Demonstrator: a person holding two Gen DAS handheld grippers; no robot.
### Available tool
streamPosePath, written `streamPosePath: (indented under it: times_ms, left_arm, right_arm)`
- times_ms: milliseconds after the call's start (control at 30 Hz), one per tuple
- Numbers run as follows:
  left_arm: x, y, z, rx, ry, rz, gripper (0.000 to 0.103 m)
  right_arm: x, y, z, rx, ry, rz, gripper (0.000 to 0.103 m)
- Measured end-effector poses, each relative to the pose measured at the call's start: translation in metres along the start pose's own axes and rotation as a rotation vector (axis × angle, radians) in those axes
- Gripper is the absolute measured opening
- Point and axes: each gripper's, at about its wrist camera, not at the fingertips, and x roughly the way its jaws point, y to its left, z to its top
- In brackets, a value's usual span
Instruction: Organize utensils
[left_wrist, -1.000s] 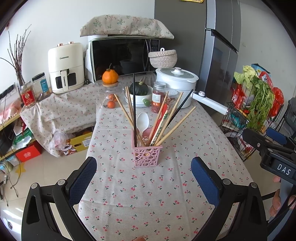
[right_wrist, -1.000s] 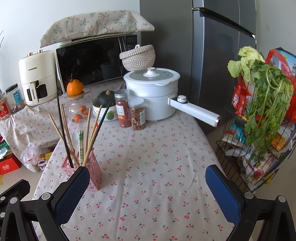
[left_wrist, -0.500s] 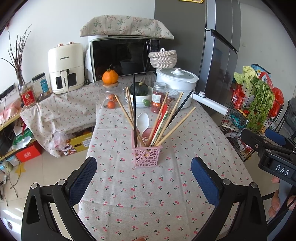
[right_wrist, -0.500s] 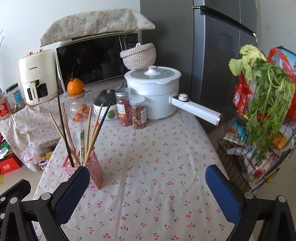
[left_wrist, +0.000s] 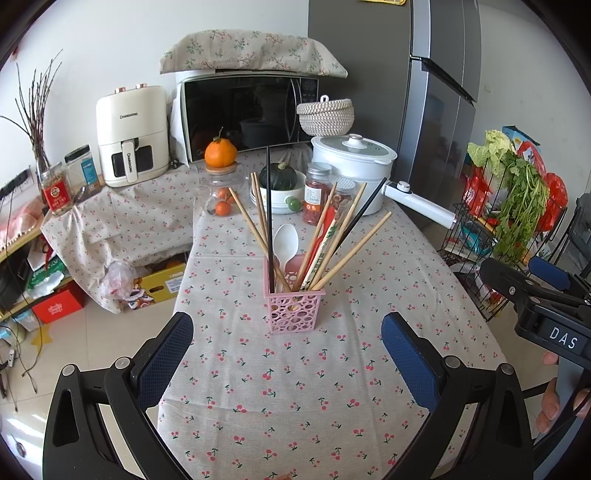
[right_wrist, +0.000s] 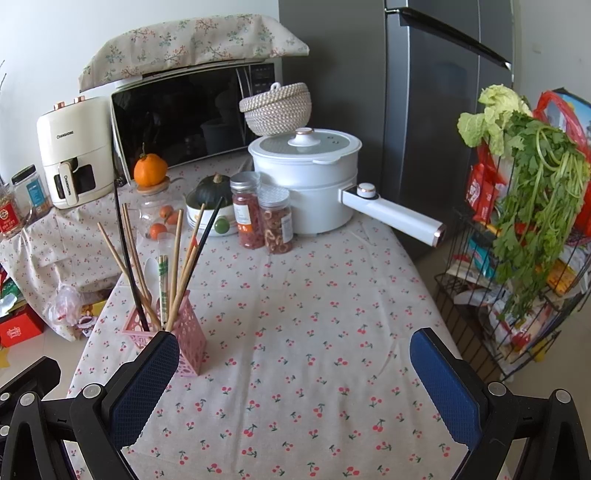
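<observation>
A pink holder (left_wrist: 293, 310) of perforated plastic, square in section, stands upright near the middle of the table (left_wrist: 332, 387), whose cloth is printed with small red cherries. Chopsticks (left_wrist: 347, 253) rise from it with their long axes fanned upward and outward: pale wooden ones lean left and right, one black stick (left_wrist: 269, 221) stands almost vertical, another black one slants up to the right. A white plastic spoon (left_wrist: 285, 240) stands bowl-up among them on the far side.

The left gripper (left_wrist: 286, 347) hangs above the near table edge, its jaws wide apart and empty, blue textured pads (left_wrist: 164, 354) framing the holder. The right gripper (right_wrist: 295, 373) is likewise spread wide with nothing between its pads — the holder (right_wrist: 173, 336) sits at its left, partly behind the left pad.

Only the left view shows the right gripper's black body and the fingertips of the hand (left_wrist: 554, 402) holding it. The right view shows more fully the white lidded pot (right_wrist: 306, 177) with its long handle, far right, and the wire rack of greens (right_wrist: 532, 206) beside the table.
</observation>
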Motion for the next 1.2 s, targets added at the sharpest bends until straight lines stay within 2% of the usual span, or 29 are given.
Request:
streamPosePath:
  times_ms: [1200]
  left_arm:
    - [-0.0016, 0.0058, 0.0003, 0.000, 0.004, 0.005, 0.103]
  right_arm:
    - [0.0042, -0.0022, -0.0019, 0.016, 0.018, 0.004, 0.103]
